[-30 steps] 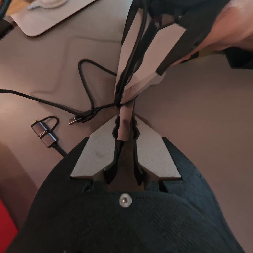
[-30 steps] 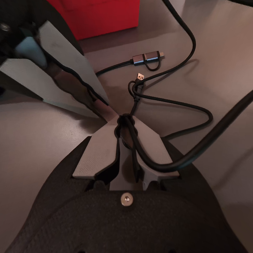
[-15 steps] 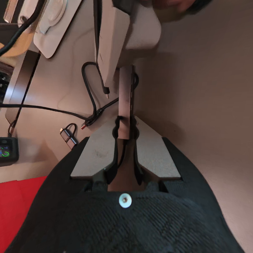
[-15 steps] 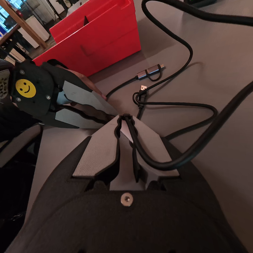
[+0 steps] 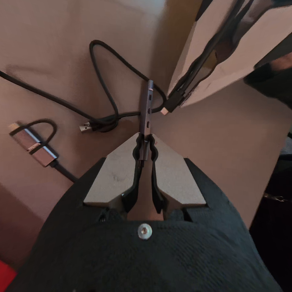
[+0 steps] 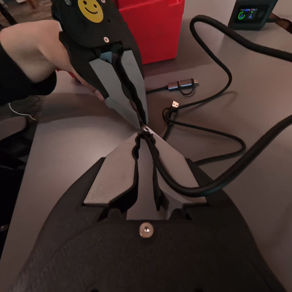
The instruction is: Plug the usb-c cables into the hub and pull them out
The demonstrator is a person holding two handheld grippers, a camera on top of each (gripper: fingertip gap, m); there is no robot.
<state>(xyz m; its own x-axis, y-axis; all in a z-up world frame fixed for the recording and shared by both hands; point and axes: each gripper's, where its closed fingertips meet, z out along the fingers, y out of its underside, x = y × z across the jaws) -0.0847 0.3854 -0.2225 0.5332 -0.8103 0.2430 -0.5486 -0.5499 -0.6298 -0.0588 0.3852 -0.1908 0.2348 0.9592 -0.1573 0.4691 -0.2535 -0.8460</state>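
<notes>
**Plug held close to the hub, not in yet**

There is no brand to read on anything here. A yellow smiley sticker (image 6: 90, 9) sits on top of the left gripper, and a small dark box with a lit screen (image 6: 249, 15) stands far back on the table (image 6: 79, 142).

The hub (image 5: 146, 110) is a thin grey stick with little oval holes down one side. The left gripper (image 5: 145, 136) is squeezed tight on its near end and holds it up off the table. The right gripper (image 6: 145, 134) is pinched on a black usb-c cable (image 6: 173, 183). Its silver plug tip (image 5: 164, 111) is just beside the hub, with a small gap between.

Only the left wrist view shows that gap. Only the right wrist view shows the red box (image 6: 154, 30). Both show a grey adapter plug (image 5: 35, 146) and a loose USB plug (image 5: 85, 127) lying on the table.
</notes>
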